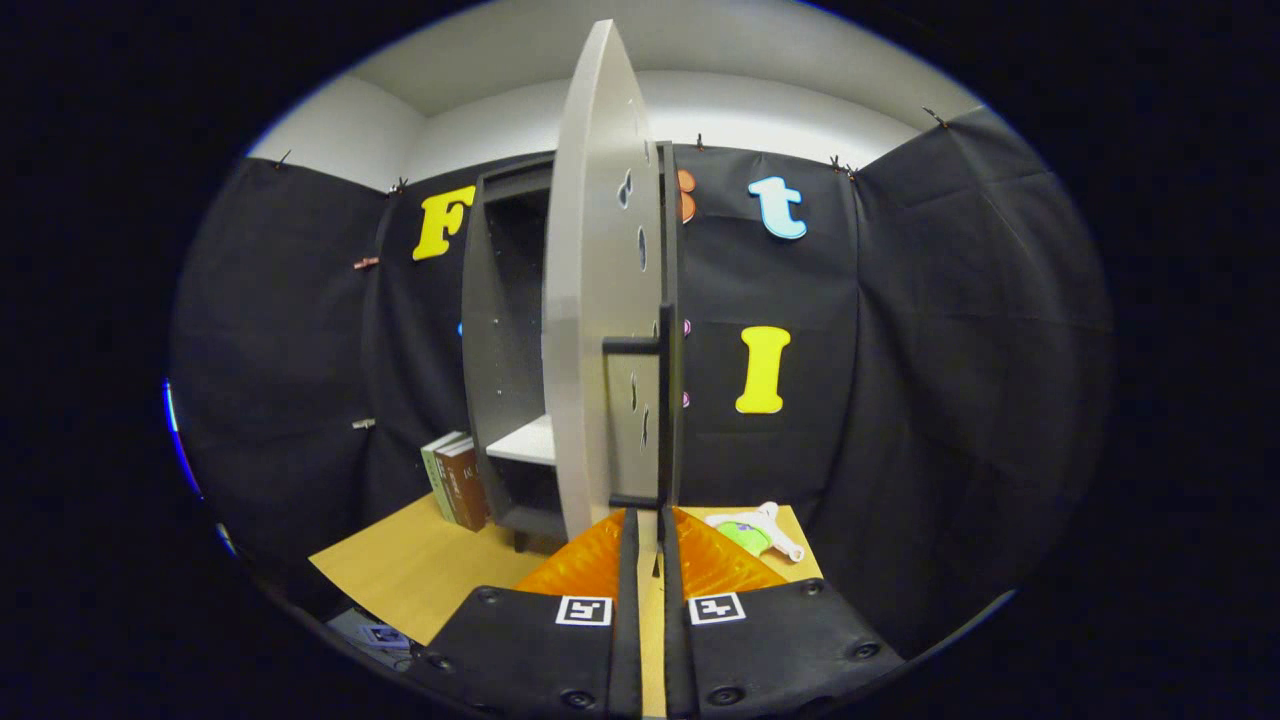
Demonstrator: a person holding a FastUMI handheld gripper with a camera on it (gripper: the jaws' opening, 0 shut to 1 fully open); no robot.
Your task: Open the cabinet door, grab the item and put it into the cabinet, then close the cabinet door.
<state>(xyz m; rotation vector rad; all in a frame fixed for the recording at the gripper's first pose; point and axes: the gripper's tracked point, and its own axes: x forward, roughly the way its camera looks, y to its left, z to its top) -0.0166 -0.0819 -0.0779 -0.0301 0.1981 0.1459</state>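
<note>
Looking along the claw (648, 520), we see its fingers drawn in narrow with a slim gap between them, set at the foot of the black handle (661, 405) on the cabinet door (598, 300); whether they pinch it we cannot tell. The door stands swung open edge-on to us, and the dark cabinet (505, 350) behind it shows a white shelf (527, 442) inside. We find the white and green item (752, 530) lying near the far right corner of the table (420, 570), beyond the fingers, while two books (455, 480) stand upright just beside the cabinet's left side.
</note>
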